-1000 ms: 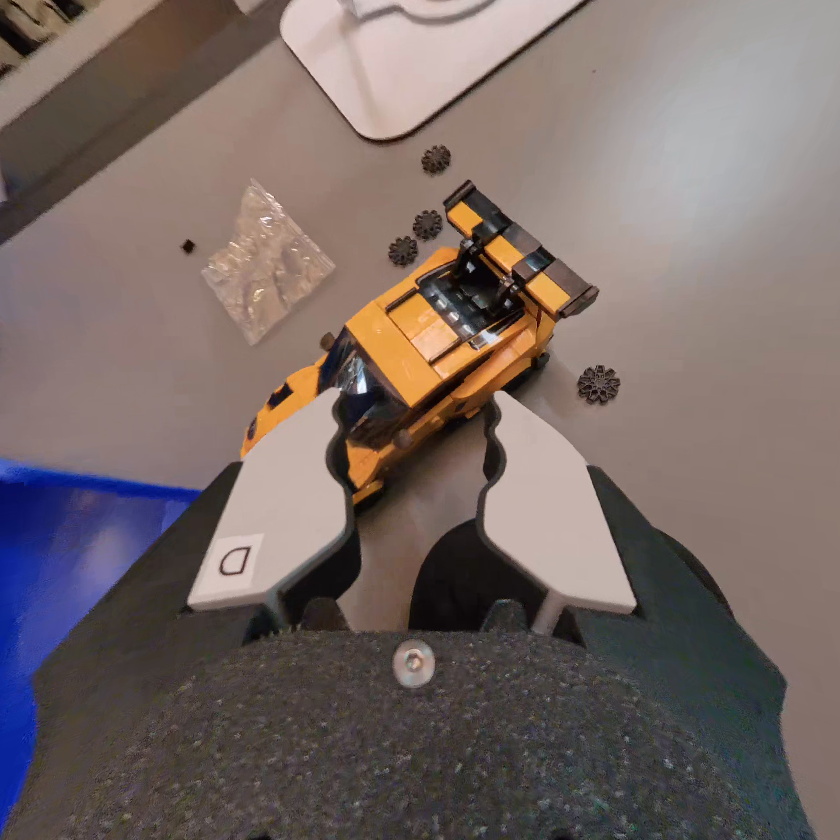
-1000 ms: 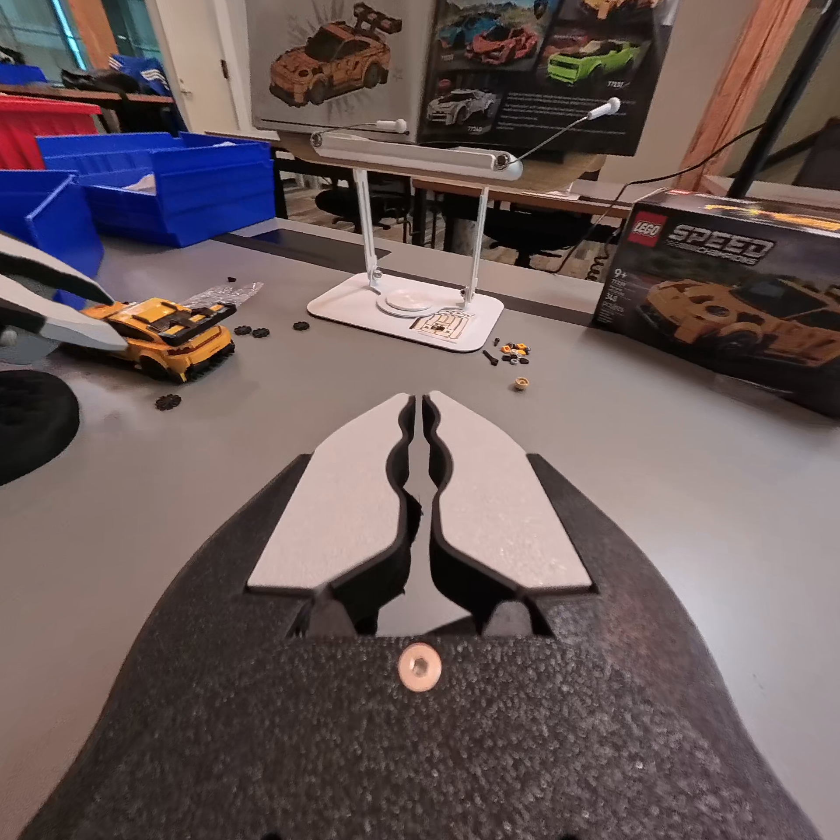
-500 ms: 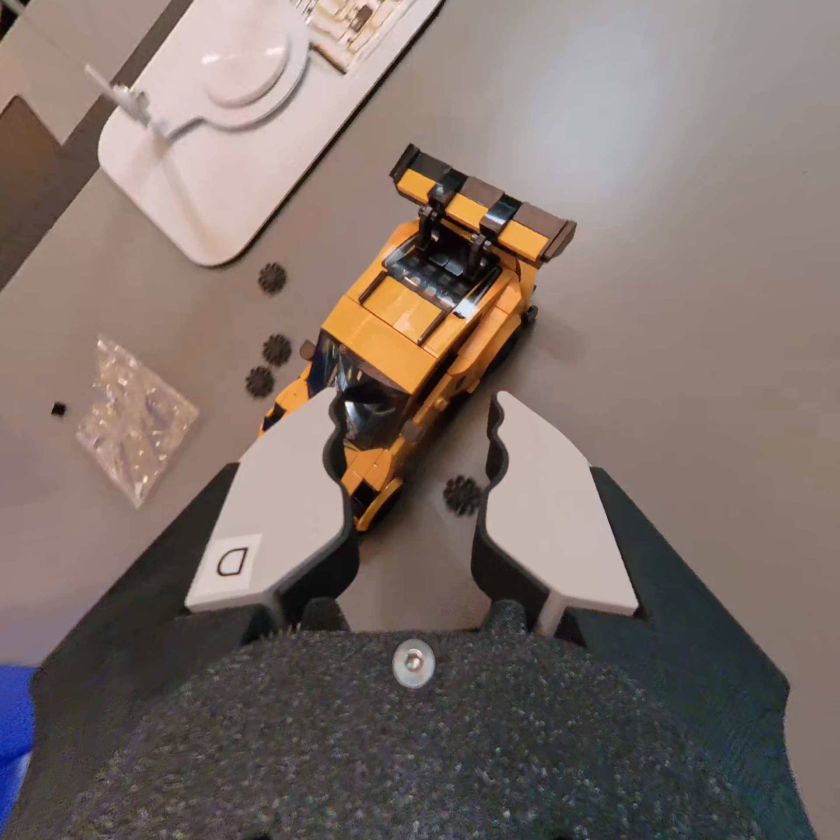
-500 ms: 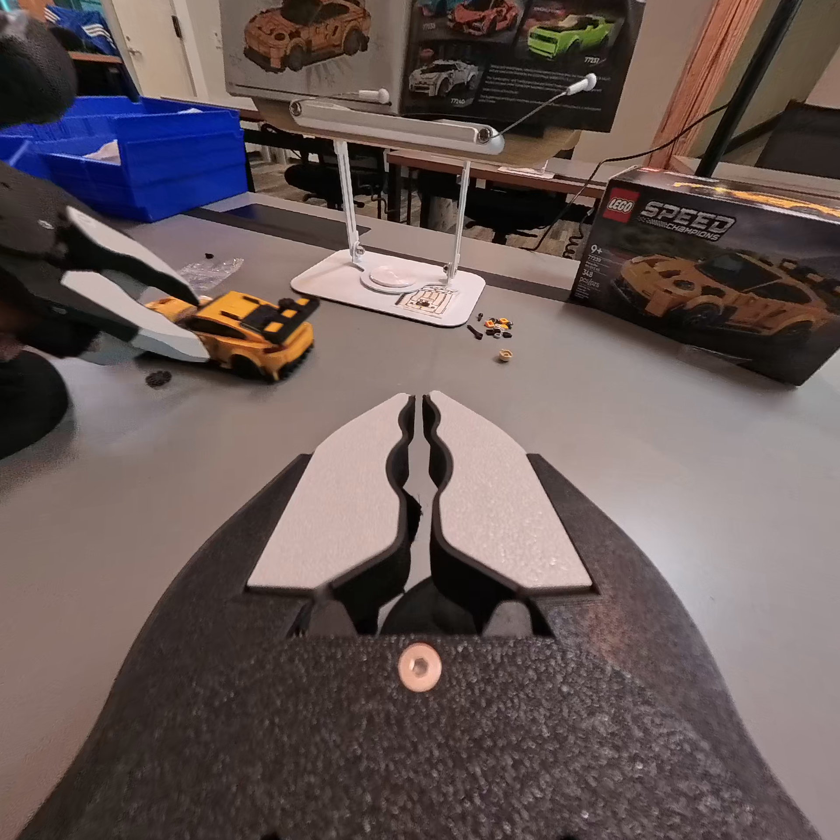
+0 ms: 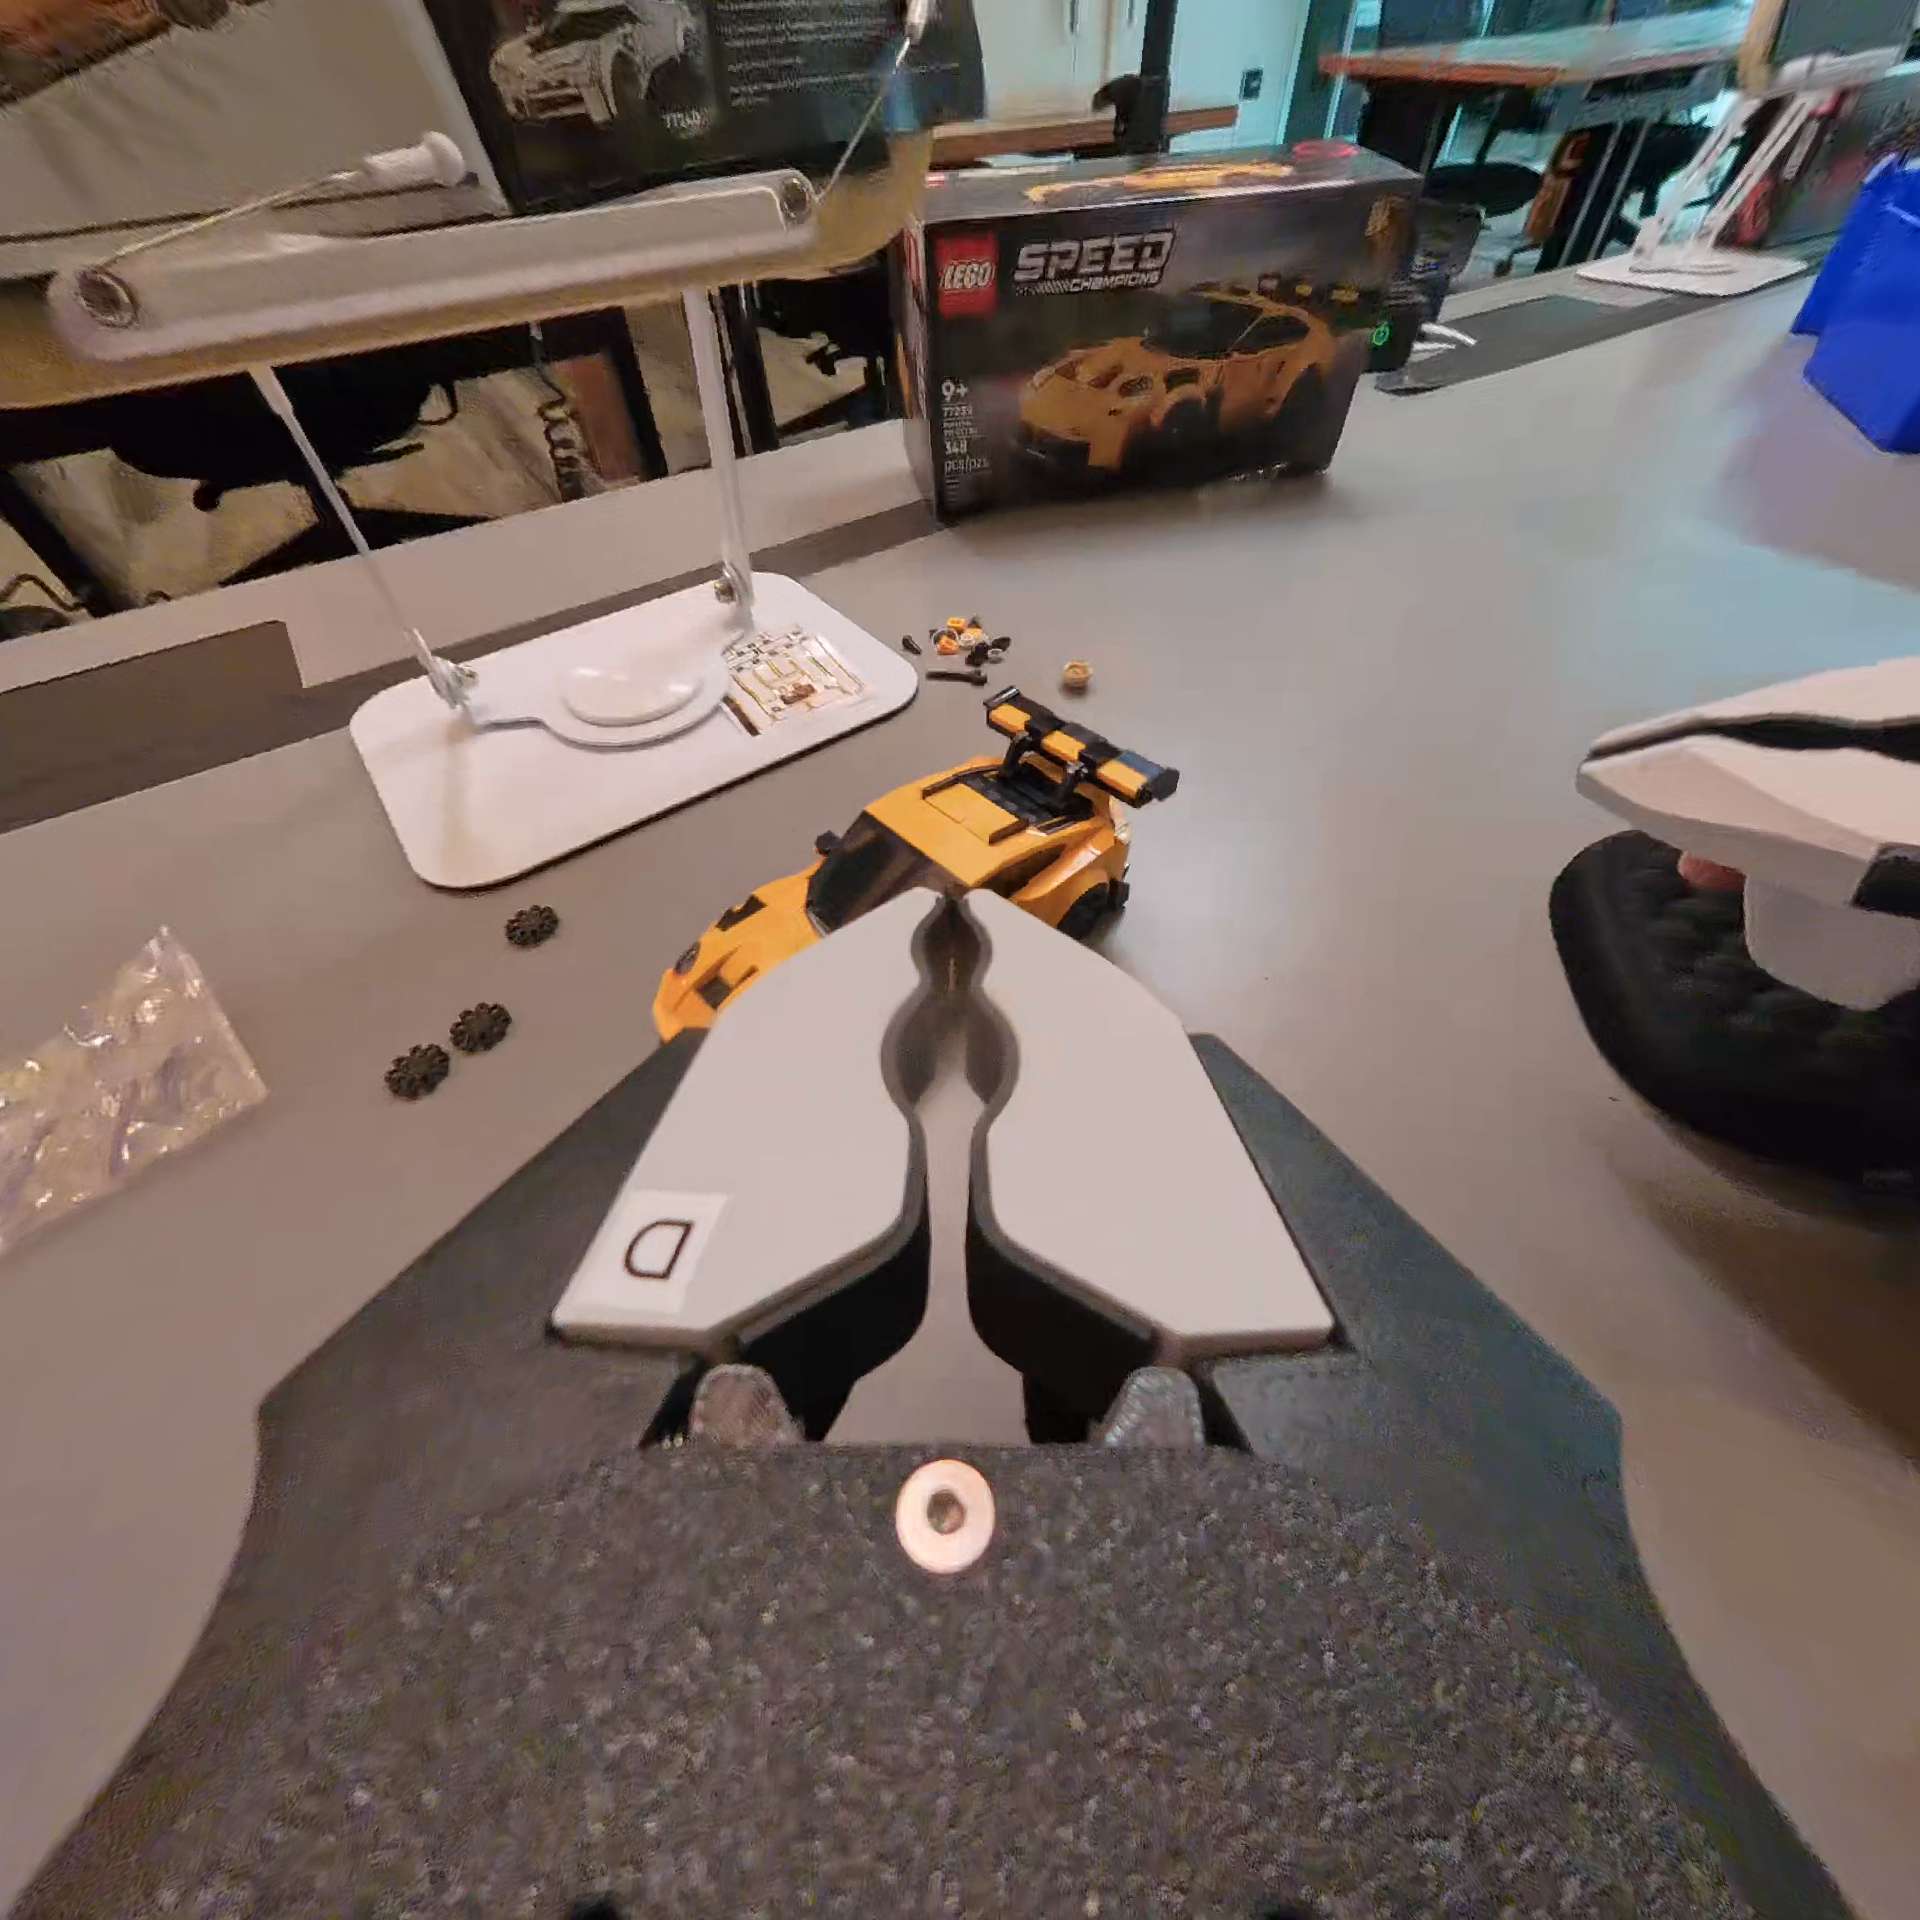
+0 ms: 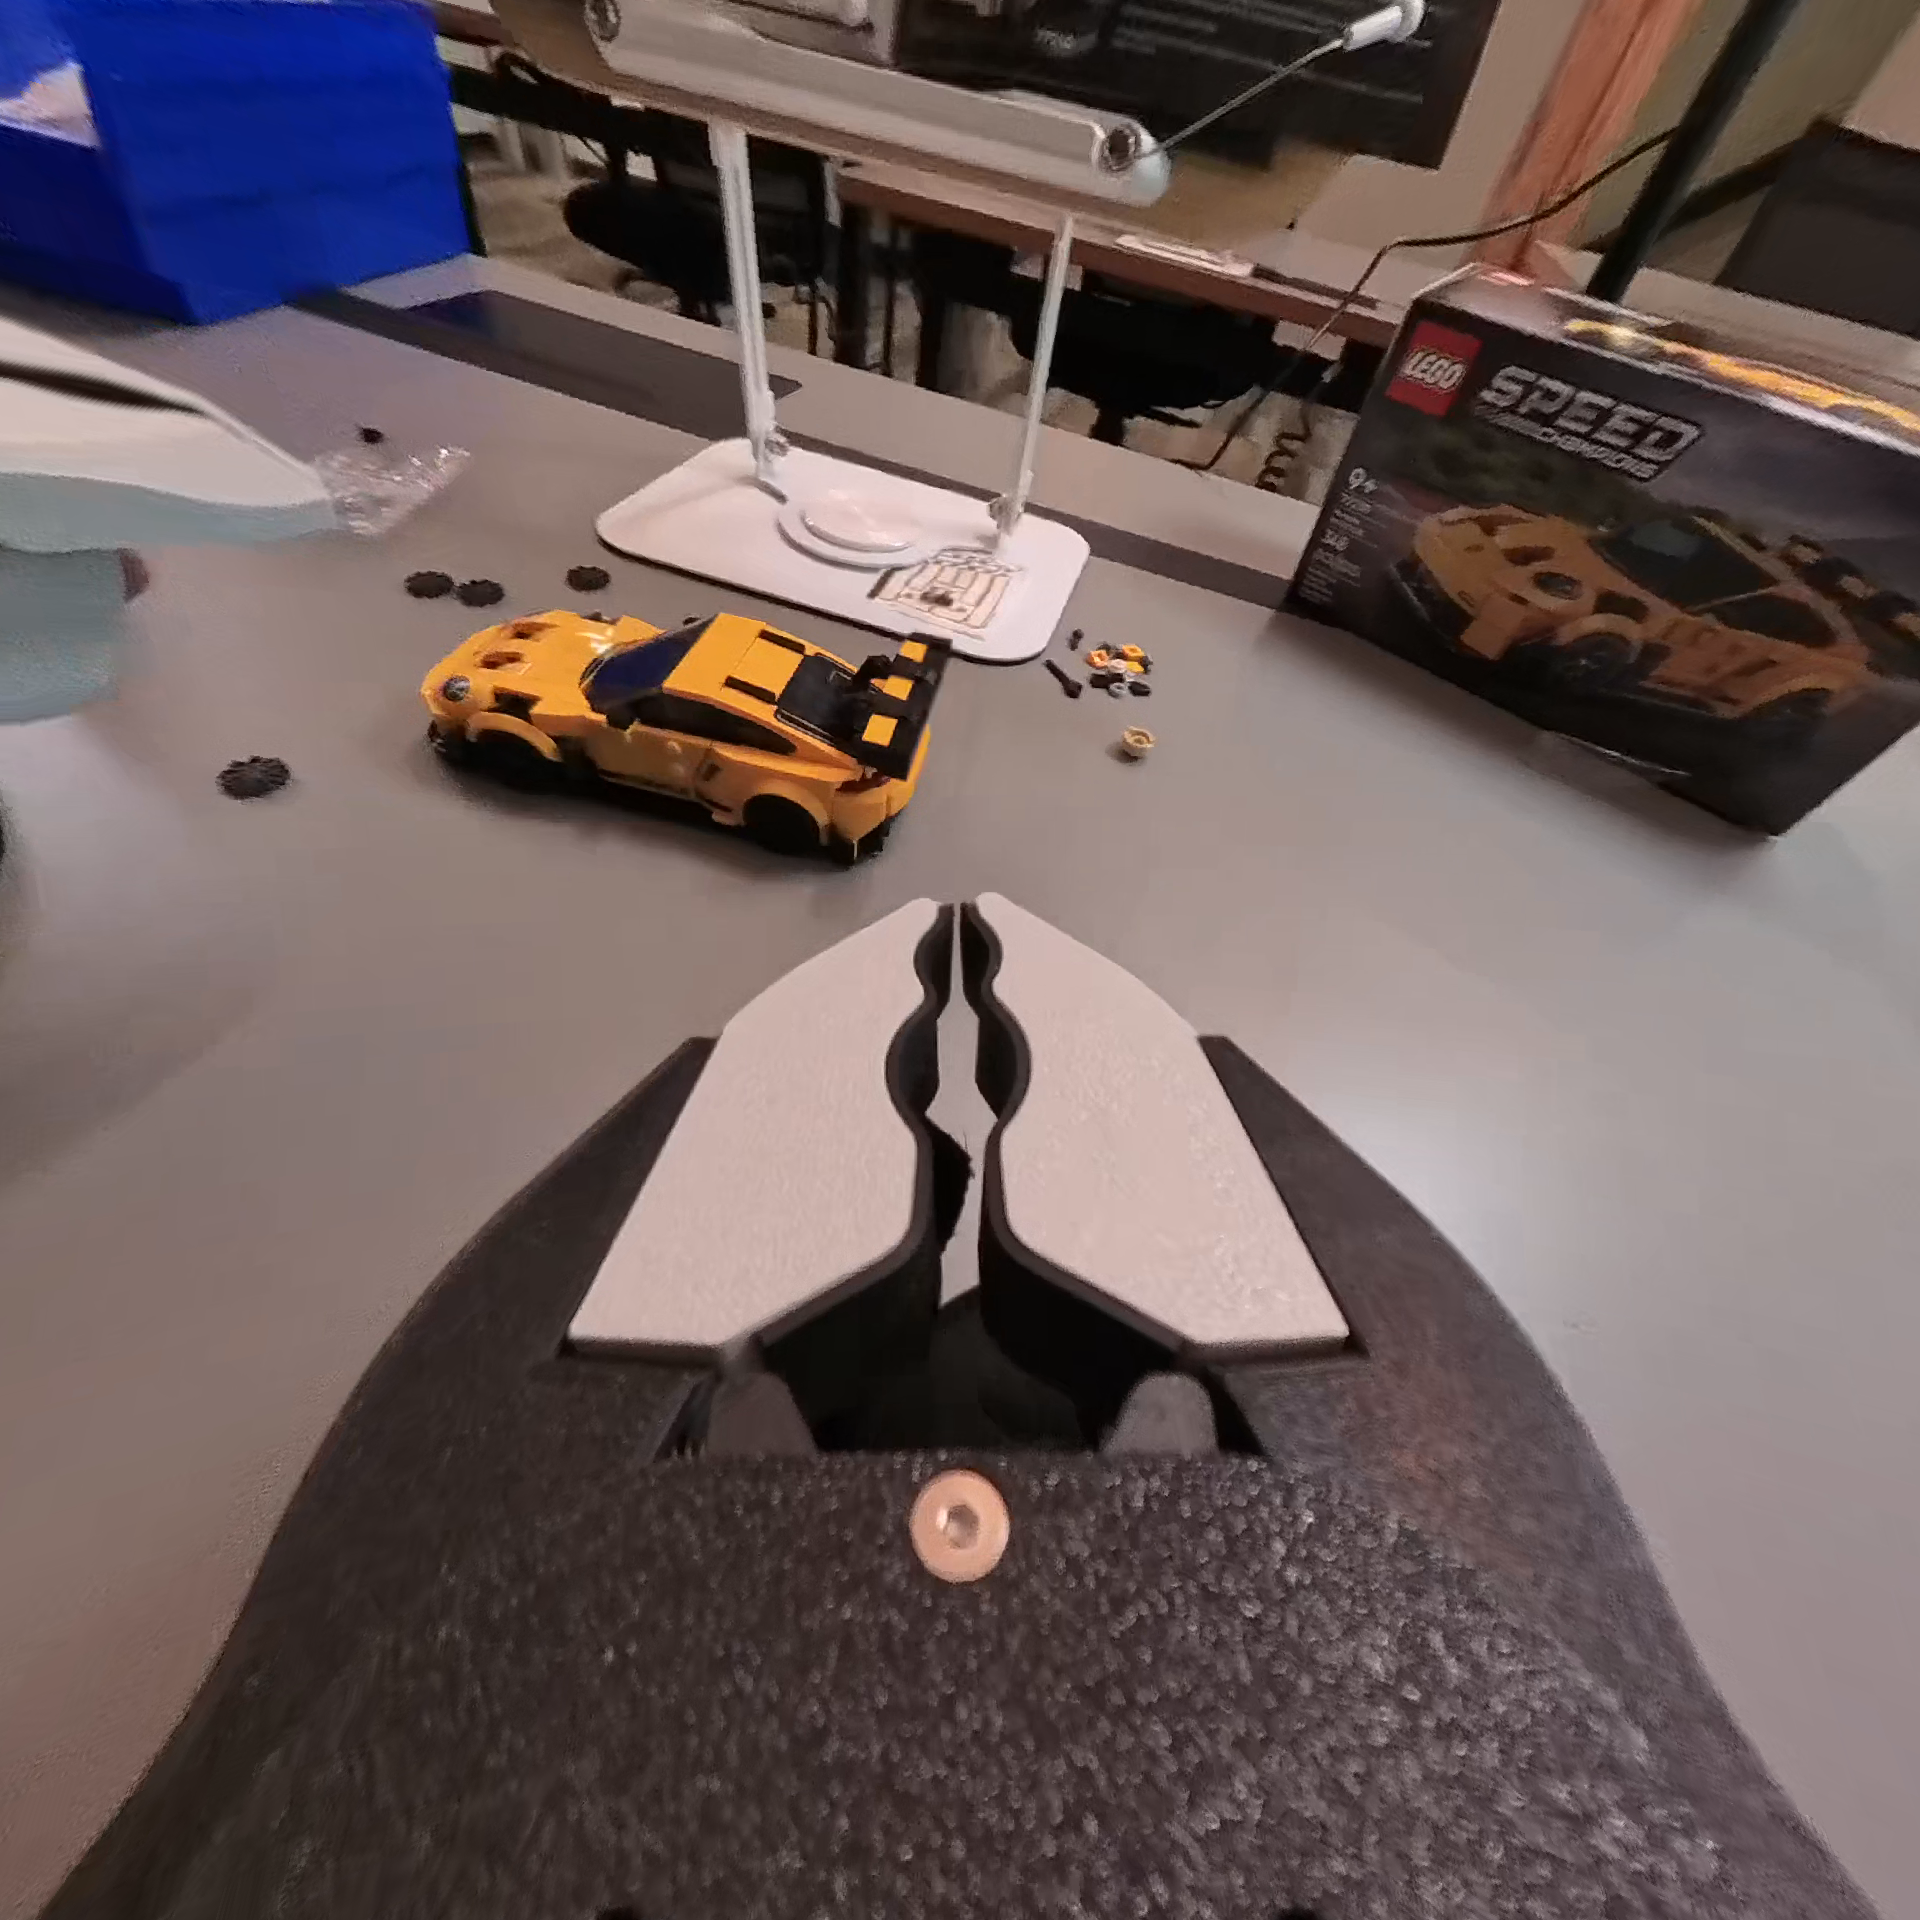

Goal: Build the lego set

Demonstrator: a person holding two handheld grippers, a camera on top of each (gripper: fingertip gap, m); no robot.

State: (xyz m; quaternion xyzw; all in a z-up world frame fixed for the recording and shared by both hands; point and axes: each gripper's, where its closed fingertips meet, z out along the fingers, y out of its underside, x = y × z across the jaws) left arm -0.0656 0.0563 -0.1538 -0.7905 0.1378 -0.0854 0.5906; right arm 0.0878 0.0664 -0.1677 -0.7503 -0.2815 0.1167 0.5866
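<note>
The yellow lego car (image 6: 675, 727) stands on its wheels on the grey worktop (image 6: 1351, 987), just in front of the white stand base (image 6: 842, 540). 3 black wheel rims (image 6: 478, 590) lie at the car's nose side and 1 more (image 6: 252, 776) nearer. Small loose pieces (image 6: 1117, 670) sit behind its spoiler, the set box (image 6: 1621, 551) beyond. The left hand-held gripper (image 5: 948, 909) and the right hand-held gripper (image 6: 958, 914) each have fingers closed together, holding nothing, apart from the car.
</note>
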